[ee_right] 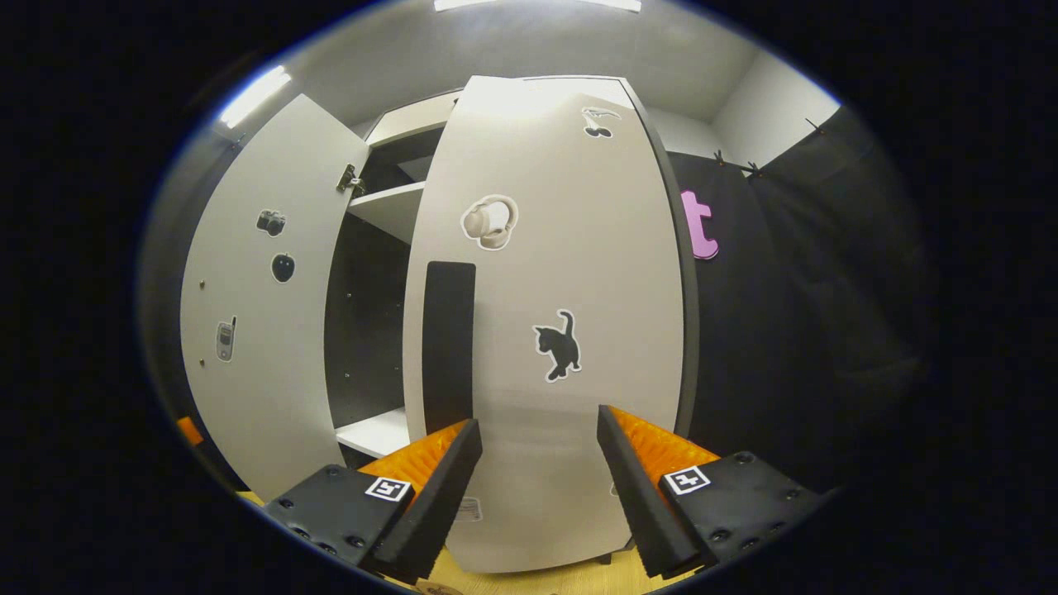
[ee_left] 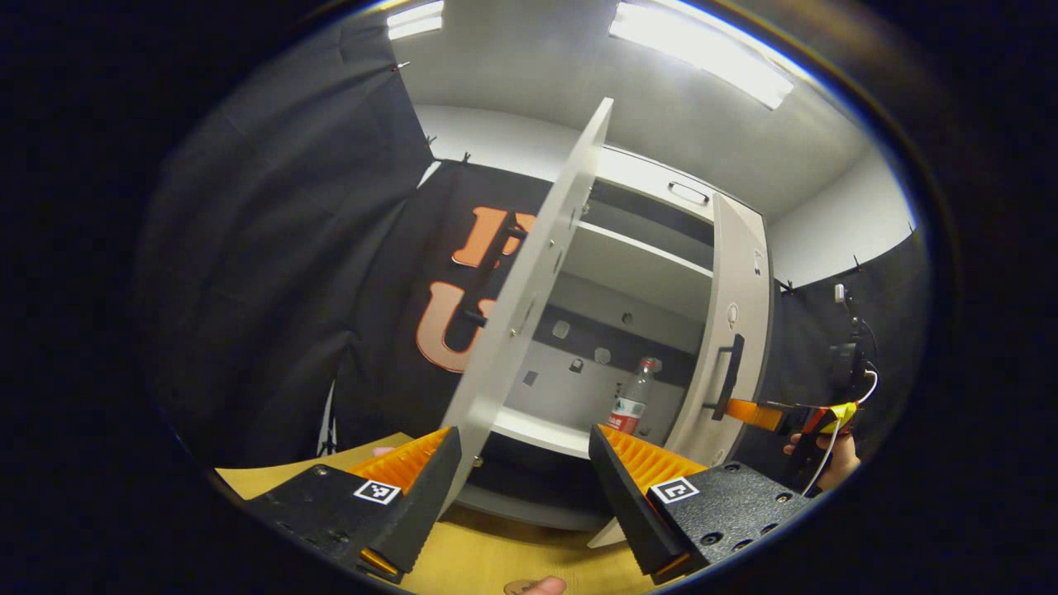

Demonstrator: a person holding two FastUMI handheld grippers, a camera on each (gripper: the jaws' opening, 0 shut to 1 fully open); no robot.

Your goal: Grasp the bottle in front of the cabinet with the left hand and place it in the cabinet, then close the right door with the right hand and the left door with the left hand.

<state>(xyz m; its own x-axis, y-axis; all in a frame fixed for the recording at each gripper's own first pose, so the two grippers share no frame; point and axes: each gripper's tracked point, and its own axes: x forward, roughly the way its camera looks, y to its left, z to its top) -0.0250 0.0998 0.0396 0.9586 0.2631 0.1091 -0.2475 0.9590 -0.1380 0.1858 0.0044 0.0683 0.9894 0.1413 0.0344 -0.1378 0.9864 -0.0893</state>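
Note:
The clear bottle (ee_left: 632, 398) with a red label and cap stands on the lower shelf inside the white cabinet (ee_left: 636, 268). The left door (ee_left: 529, 289) stands open, edge-on to me, its lower edge close to the left finger of my open left gripper (ee_left: 525, 438). Partly swung in is the right door (ee_right: 570, 273), with a black handle (ee_right: 449, 347). My right gripper (ee_right: 539, 421) is open, its orange fingers close to that door's front face. In the left gripper view the right gripper (ee_left: 748, 411) reaches the door beside the handle (ee_left: 731, 372), held by a hand (ee_left: 836, 460).
The cabinet stands on a yellow wooden table (ee_left: 496, 554). Black cloth walls (ee_left: 273, 273) surround the booth on both sides. The open left door (ee_right: 256, 306) carries small stickers, and an upper shelf (ee_right: 388, 207) shows in the gap between the doors.

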